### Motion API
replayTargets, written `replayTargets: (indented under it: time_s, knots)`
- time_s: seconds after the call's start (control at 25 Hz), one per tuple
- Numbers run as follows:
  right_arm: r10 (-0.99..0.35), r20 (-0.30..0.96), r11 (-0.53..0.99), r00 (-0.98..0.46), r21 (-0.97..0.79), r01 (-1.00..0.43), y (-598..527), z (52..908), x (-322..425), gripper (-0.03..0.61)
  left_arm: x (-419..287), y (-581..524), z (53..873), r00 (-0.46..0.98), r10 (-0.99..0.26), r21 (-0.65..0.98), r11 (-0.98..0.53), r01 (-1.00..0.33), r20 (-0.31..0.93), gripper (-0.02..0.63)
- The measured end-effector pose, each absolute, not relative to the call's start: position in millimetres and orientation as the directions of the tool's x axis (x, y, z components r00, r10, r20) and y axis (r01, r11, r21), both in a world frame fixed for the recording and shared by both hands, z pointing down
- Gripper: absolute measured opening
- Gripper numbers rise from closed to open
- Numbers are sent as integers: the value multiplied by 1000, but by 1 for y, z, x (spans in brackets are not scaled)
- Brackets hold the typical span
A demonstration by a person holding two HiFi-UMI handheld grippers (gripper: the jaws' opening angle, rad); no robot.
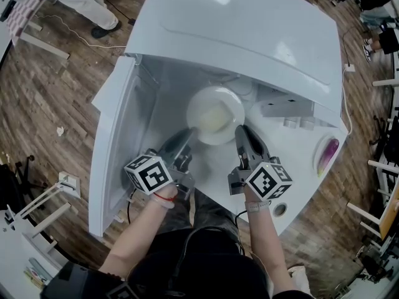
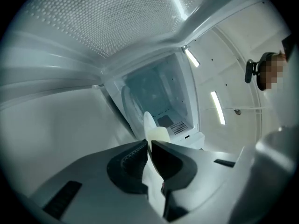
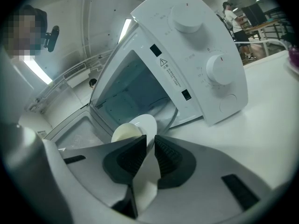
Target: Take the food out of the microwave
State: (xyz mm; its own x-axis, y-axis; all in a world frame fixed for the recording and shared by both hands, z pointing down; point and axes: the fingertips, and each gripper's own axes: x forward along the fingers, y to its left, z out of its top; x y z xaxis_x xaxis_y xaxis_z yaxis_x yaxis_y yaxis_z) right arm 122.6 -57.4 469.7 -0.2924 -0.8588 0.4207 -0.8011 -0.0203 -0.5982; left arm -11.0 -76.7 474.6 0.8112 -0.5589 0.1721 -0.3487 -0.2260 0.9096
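A white plate [image 1: 215, 114] with pale food [image 1: 216, 118] on it is at the mouth of the white microwave [image 1: 249, 30], whose door [image 1: 115, 142] hangs open to the left. My left gripper [image 1: 190, 134] is shut on the plate's left rim and my right gripper [image 1: 240, 131] is shut on its right rim. The left gripper view shows the plate [image 2: 148, 122] edge-on between the pads of the left gripper [image 2: 149, 146]. In the right gripper view the plate [image 3: 144, 124] and food [image 3: 124, 133] sit in the right gripper [image 3: 150, 143], before the open cavity [image 3: 131, 94].
The microwave stands on a white table [image 1: 299, 167]. A purple object [image 1: 328, 154] lies on the table's right side. The control panel with two knobs [image 3: 219, 69] is right of the cavity. Chairs, desks and a person [image 1: 87, 5] stand around on the wooden floor.
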Motion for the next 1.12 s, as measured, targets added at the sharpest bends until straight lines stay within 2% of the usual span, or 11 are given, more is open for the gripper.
replayTargets:
  time_s: [1.12]
  knots:
    - [-886, 410, -117, -218, -652, -749, -3, 465, 140, 61, 6, -31, 473, 866, -483, 966, -133, -220, 130, 17]
